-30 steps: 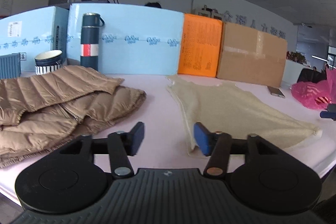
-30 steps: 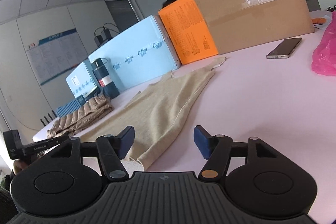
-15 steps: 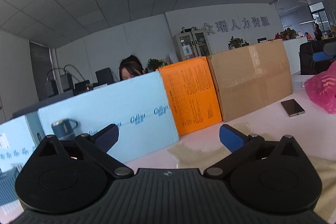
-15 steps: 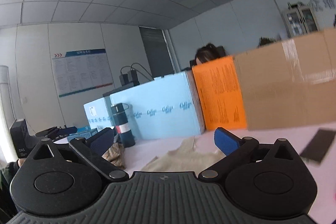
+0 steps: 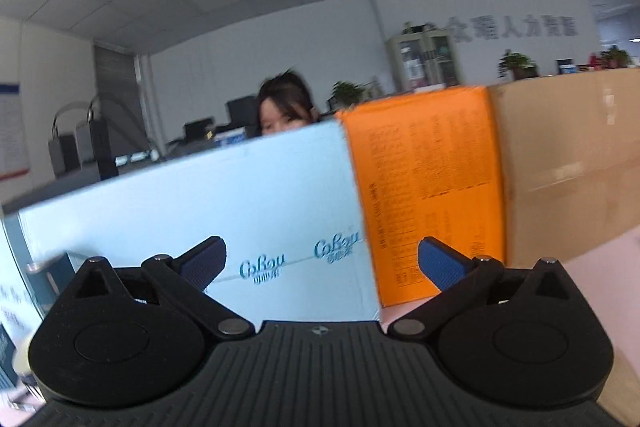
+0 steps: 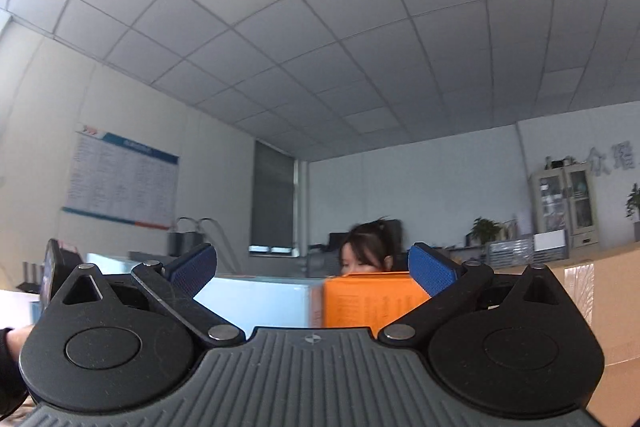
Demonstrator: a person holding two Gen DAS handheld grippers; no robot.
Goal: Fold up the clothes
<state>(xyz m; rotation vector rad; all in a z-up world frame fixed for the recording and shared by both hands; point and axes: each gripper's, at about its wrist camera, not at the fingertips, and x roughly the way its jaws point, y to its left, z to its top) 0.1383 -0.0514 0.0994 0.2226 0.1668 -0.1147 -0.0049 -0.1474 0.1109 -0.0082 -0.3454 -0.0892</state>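
Observation:
Neither view shows the clothes, apart from a sliver of beige cloth (image 5: pixel 622 387) at the lower right edge of the left wrist view. My left gripper (image 5: pixel 322 263) is open wide, its blue pads (image 5: pixel 204 263) empty, and it faces the row of boxes at the back of the pink table (image 5: pixel 600 267). My right gripper (image 6: pixel 312 271) is also open wide with nothing between its fingers. It is tilted up toward the ceiling, above the box tops.
A light blue box (image 5: pixel 200 219), an orange box (image 5: pixel 424 187) and a brown cardboard box (image 5: pixel 572 167) stand side by side along the table's far edge. A person (image 6: pixel 368 251) sits behind them. A hand (image 6: pixel 12 339) shows at the left edge of the right wrist view.
Both grippers have risen from just above the table and tilted upward. Their jaws have gone from half open to wide open. The brown puffer jacket and cream garment have dropped out of view.

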